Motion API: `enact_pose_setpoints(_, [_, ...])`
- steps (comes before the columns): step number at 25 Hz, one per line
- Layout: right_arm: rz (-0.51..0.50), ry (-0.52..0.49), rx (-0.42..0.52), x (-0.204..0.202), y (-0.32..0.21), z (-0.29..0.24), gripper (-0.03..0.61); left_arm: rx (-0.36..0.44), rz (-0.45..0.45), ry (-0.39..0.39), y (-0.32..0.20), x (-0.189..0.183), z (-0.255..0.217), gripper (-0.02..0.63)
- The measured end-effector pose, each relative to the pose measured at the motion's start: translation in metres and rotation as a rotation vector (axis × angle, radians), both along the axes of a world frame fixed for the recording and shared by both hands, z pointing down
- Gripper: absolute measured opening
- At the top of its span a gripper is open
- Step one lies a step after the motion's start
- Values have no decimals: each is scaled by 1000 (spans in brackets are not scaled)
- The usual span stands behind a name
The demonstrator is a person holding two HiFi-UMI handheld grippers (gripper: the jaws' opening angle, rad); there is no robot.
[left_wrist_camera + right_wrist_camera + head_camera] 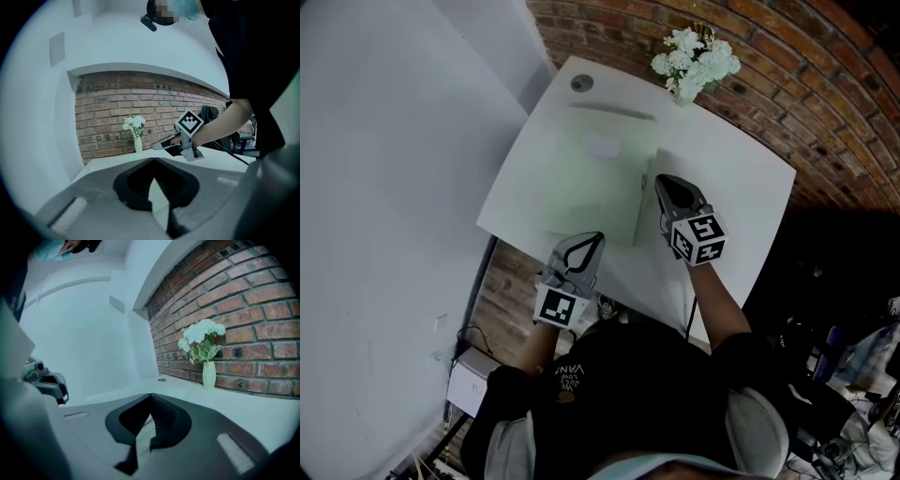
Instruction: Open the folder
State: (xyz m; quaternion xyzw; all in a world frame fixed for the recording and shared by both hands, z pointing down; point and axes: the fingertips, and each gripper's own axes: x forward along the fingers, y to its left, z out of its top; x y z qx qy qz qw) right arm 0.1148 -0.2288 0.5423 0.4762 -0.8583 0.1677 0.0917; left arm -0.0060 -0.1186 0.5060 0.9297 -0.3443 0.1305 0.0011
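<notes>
The folder [600,178] lies flat and closed on the white bench [741,187], towards its left side. It looks thin, light and bendy, with a smooth cover that would likely slide, so the best hold is probably the top cover's long right edge, if that is the free one. The right hand-held gripper [660,181] hangs just beside that edge, jaws together and empty. The left hand-held gripper [598,237], also closed on nothing, is near the folder's near corner.
</notes>
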Motion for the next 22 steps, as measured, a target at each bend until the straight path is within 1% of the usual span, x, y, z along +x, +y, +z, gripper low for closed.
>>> enact_pose_setpoints(6, [-40,38,-58,-9,-11,29,-2,-24,37,-38,-1,11,17,-2])
enact_pose_setpoints(13, [-52,63,-110,-10,-22,48,-2,-56,67,-71,-1,17,33,5])
enact_pose_setpoints(17, [-55,74,-145,-9,-26,58,-2,-52,120,-102,3,21,41,29])
enact_pose_setpoints(22, [-76,77,-181,-10,-26,65,-3,-53,209,-192,17,26,57,92])
